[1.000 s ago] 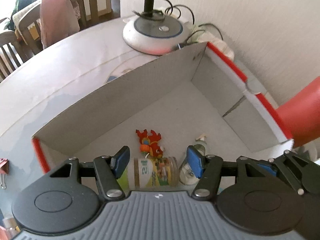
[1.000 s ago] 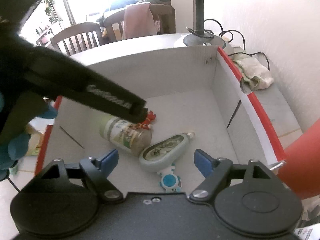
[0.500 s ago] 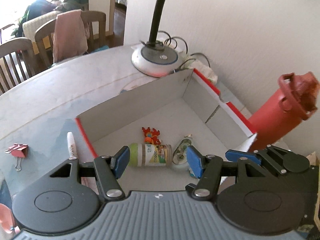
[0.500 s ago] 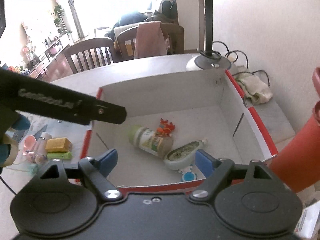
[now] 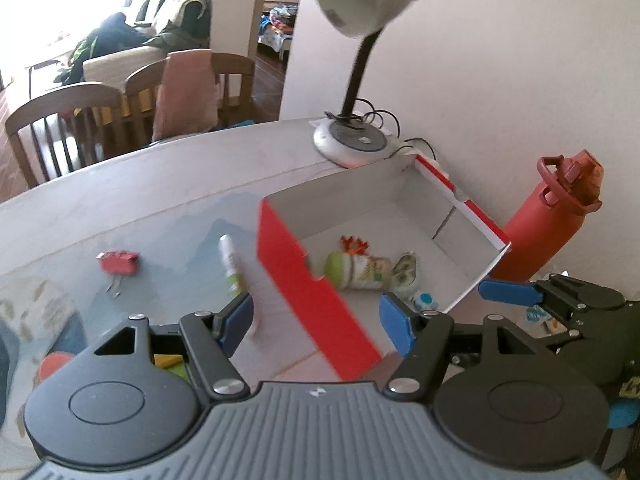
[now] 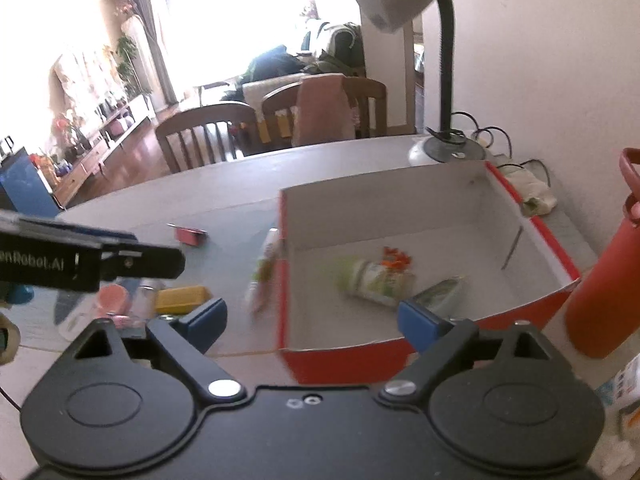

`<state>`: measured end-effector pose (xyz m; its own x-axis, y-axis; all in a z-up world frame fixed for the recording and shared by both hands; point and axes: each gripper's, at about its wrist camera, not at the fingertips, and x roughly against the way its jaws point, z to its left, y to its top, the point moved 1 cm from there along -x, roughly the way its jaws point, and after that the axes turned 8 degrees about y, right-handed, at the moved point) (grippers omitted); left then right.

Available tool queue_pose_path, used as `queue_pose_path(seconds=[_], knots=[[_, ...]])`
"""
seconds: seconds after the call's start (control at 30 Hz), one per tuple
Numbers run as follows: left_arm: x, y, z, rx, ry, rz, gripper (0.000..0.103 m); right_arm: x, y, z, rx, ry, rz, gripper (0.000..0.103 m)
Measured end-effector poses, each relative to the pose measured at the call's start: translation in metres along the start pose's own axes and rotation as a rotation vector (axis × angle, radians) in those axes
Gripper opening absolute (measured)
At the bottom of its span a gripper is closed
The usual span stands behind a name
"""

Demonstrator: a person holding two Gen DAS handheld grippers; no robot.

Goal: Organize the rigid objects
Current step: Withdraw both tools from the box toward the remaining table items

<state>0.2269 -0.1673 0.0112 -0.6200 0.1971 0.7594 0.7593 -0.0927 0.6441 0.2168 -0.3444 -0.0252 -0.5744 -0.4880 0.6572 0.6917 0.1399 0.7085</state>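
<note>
- Left wrist view: we see the red box (image 5: 320, 296) on the table (image 5: 160, 192), already holding a green-capped jar (image 5: 356, 270) lying on its side, an orange toy (image 5: 354, 245), a flat greenish bottle (image 5: 406, 270) and a small blue-white piece (image 5: 425, 302).
- Left outside on the table: a white tube (image 5: 231, 266) just beside the box's left wall, and a red binder clip (image 5: 118, 264) further left. Our judgement: task partly done.
- Left gripper (image 5: 316, 322) hovers above the box's near corner, fingers spread wide, nothing between them.
- Right wrist view: same box (image 6: 288, 304), jar (image 6: 376, 282) and flat bottle (image 6: 438, 292) inside, blurred.
- Still out: tube (image 6: 264, 268) against the left wall, clip (image 6: 190, 236), a yellow block (image 6: 182, 299), a pink round item (image 6: 114, 298).
- Right gripper (image 6: 312, 322) sits above the box's near edge, fingers wide apart, empty.
- A red water bottle (image 6: 604, 280) stands right of the box.
</note>
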Motion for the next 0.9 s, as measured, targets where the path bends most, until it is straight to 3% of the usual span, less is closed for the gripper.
queue_pose_path(seconds=[0.13, 0.37, 0.5, 0.9], knots=[[0.02, -0.02, 0.028, 0.024, 0.013, -0.009, 0.075, 0.006, -0.007, 0.024, -0.025, 0.059, -0.049, 0.101], [0.048, -0.047, 0.079, 0.069, 0.042, -0.035, 0.076, 0.007, -0.02, 0.069, 0.01, 0.137, -0.082, 0.102], [0.06, -0.059, 0.105, 0.095, 0.064, -0.056, 0.083, -0.001, -0.028, 0.093, 0.047, 0.145, -0.072, 0.102], [0.058, -0.088, 0.17, 0.18, 0.111, -0.059, 0.087, -0.035, -0.052, 0.154, 0.146, 0.163, 0.0, 0.102]])
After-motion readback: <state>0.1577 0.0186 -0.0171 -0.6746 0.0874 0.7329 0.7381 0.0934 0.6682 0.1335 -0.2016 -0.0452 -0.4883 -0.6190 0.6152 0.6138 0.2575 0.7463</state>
